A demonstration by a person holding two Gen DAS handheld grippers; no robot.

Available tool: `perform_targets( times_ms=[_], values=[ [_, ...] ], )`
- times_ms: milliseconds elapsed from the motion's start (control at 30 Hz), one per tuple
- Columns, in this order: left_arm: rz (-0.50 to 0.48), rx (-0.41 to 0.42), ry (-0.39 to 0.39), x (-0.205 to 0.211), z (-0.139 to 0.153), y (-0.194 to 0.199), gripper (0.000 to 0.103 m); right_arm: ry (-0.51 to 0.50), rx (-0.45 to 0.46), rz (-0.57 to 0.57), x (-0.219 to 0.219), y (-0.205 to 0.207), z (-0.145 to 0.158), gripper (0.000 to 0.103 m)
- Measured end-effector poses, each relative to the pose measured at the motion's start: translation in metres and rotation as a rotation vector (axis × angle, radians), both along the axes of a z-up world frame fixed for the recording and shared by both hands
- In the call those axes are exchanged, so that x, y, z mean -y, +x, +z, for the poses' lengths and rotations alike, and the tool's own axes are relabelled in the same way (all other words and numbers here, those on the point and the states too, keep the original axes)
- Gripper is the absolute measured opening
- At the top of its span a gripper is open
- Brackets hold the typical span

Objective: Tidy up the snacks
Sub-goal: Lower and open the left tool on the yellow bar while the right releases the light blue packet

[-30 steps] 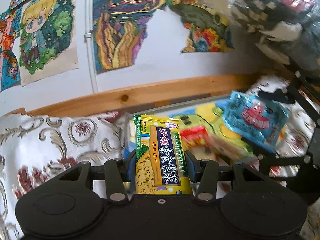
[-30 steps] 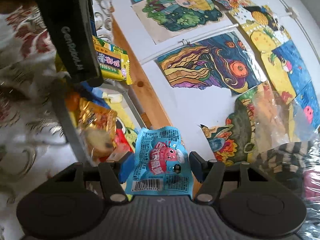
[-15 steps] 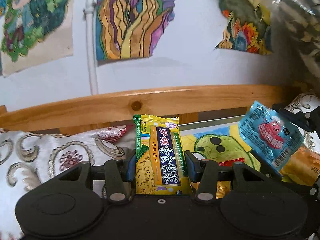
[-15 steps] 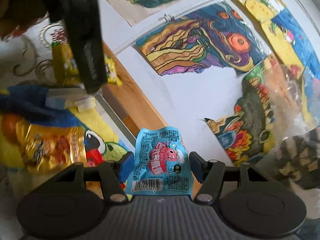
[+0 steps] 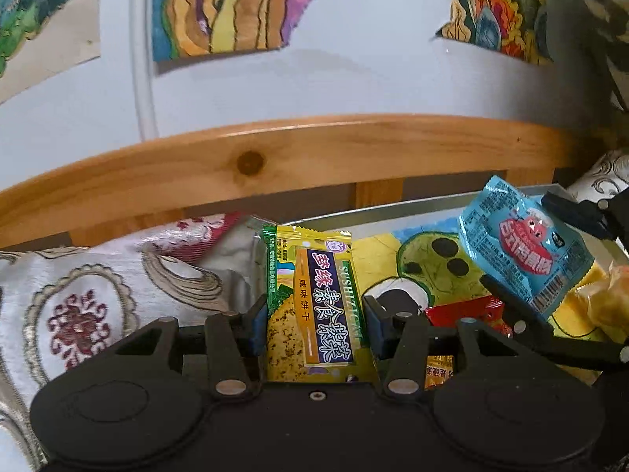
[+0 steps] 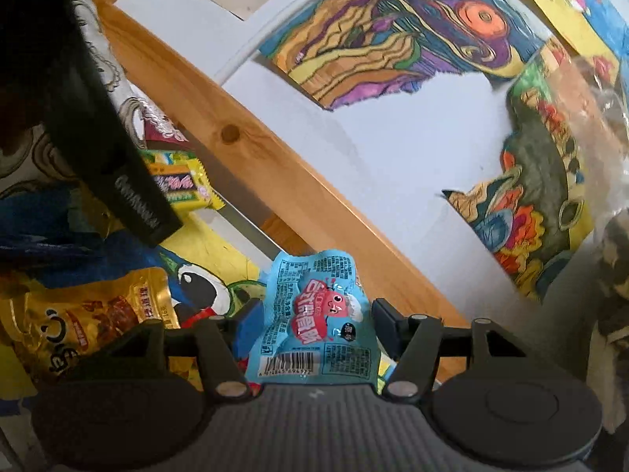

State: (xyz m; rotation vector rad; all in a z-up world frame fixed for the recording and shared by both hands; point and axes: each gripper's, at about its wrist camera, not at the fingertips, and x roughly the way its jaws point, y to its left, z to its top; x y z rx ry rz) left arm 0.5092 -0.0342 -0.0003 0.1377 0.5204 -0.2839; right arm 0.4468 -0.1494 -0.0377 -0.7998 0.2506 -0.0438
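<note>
Your left gripper [image 5: 314, 324] clamps the yellow cracker pack [image 5: 314, 299] upright at the tray's [image 5: 393, 212] left edge, your right gripper [image 6: 310, 324] pinching the blue pouch [image 6: 314, 314] over its far edge.

Soft daylight, sharp centre, fisheye-warped, blurred edges.

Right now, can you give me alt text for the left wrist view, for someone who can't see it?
The left tool grips a yellow-green cracker packet upright between its fingers, above a patterned cloth. To the right, the right tool holds a blue snack pouch over a metal tray with a cartoon lining, before a wooden rail and wall drawings.
</note>
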Motion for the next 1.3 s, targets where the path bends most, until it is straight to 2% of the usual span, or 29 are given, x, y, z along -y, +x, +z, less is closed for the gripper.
perform_targets(
  times_ms=[333,933,1000,1133,1300],
  values=[
    [0.015,-0.056,-0.043,-0.007,-0.007,0.017,0.050,0.080,-0.042,-0.031,-0.001,0.014,0.003,0.066],
    [0.011,-0.066,-0.063,-0.007,-0.012,0.023,0.051,0.170,-0.099,-0.061,0.009,0.024,0.002,0.066],
    [0.010,-0.066,-0.069,-0.008,-0.011,0.022,0.052,0.171,-0.113,-0.058,0.008,0.026,0.002,0.072],
    [0.005,-0.071,-0.110,-0.012,-0.009,0.019,0.058,0.206,-0.125,-0.058,0.011,0.027,0.003,0.079],
    [0.001,-0.030,-0.169,-0.018,-0.002,0.008,0.074,0.314,-0.131,-0.061,0.025,0.023,0.014,0.089]
  ],
)
